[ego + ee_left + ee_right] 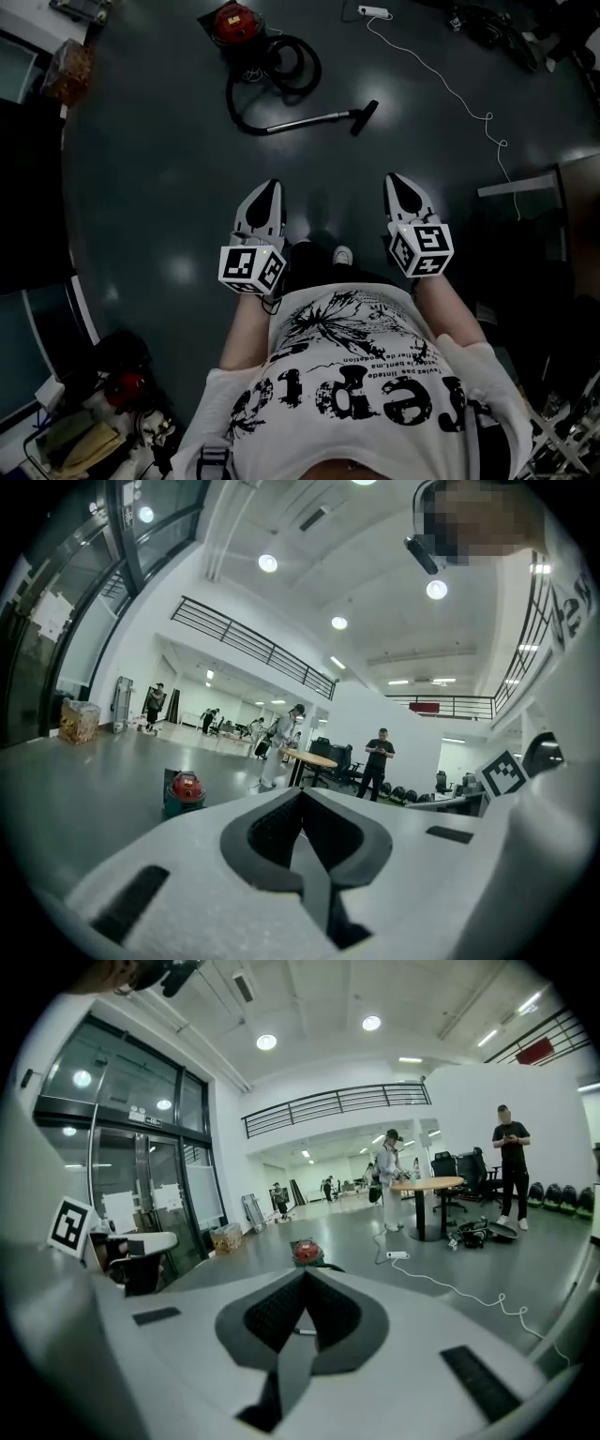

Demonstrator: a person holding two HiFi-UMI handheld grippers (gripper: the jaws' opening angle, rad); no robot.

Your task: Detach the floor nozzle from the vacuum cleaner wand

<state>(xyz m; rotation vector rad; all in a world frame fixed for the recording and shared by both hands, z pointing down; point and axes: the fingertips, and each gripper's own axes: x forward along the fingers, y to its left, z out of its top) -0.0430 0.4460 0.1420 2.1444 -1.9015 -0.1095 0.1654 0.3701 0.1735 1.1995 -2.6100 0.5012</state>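
Nothing is done yet: the floor nozzle [364,117] is on the wand [305,122], lying on the floor well ahead. The left tool [270,189] and right tool [399,183] are both closed and empty (approach, grip and pull all remain).

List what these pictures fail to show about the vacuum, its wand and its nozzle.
- Head view: the joint between nozzle and wand is too small and dim to read.
- Left gripper view: the left gripper hides nozzle and wand; only the vacuum shows.
- Right gripper view: the right gripper hides the nozzle.
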